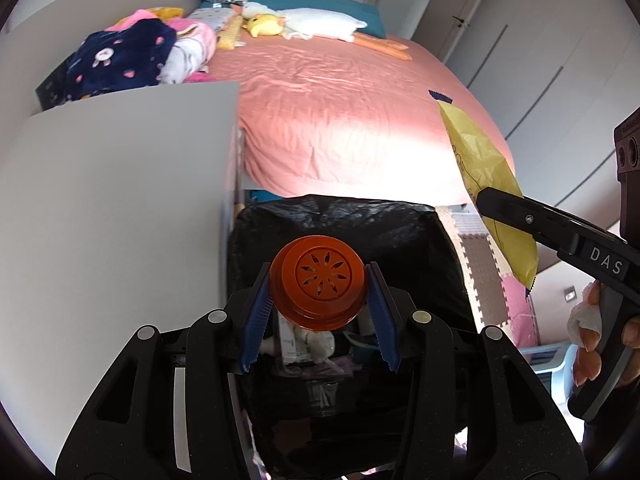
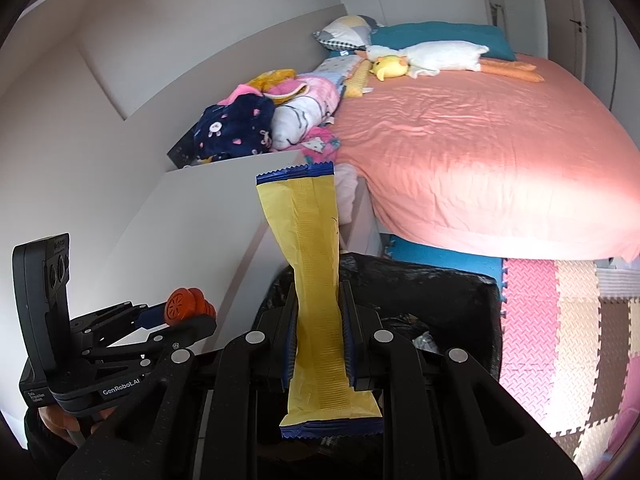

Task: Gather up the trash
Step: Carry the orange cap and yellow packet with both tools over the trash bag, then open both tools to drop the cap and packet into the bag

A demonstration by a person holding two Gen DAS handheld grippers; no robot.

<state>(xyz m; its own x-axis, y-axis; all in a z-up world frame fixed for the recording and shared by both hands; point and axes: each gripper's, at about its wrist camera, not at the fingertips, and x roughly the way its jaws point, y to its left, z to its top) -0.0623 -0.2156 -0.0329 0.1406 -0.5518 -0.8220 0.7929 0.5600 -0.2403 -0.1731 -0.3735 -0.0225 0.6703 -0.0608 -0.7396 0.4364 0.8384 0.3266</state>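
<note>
My left gripper (image 1: 319,280) is shut on a round orange plastic container (image 1: 319,282) with a flower-cut lid, held above the black-lined trash bin (image 1: 420,240). It also shows in the right wrist view (image 2: 188,307), left of the bin (image 2: 460,292). My right gripper (image 2: 319,312) is shut on a long yellow wrapper with blue ends (image 2: 316,280), held upright over the bin's rim. The wrapper (image 1: 484,172) and the right gripper (image 1: 486,200) show at the right of the left wrist view. Trash lies inside the bin (image 1: 308,346).
A white tabletop (image 1: 120,184) stands left of the bin. A bed with a pink sheet (image 1: 340,112) lies behind, with folded clothes (image 1: 132,56), pillows and plush toys (image 1: 304,24). Foam floor mats (image 2: 568,320) lie to the right. Wardrobe doors (image 1: 520,60) stand behind.
</note>
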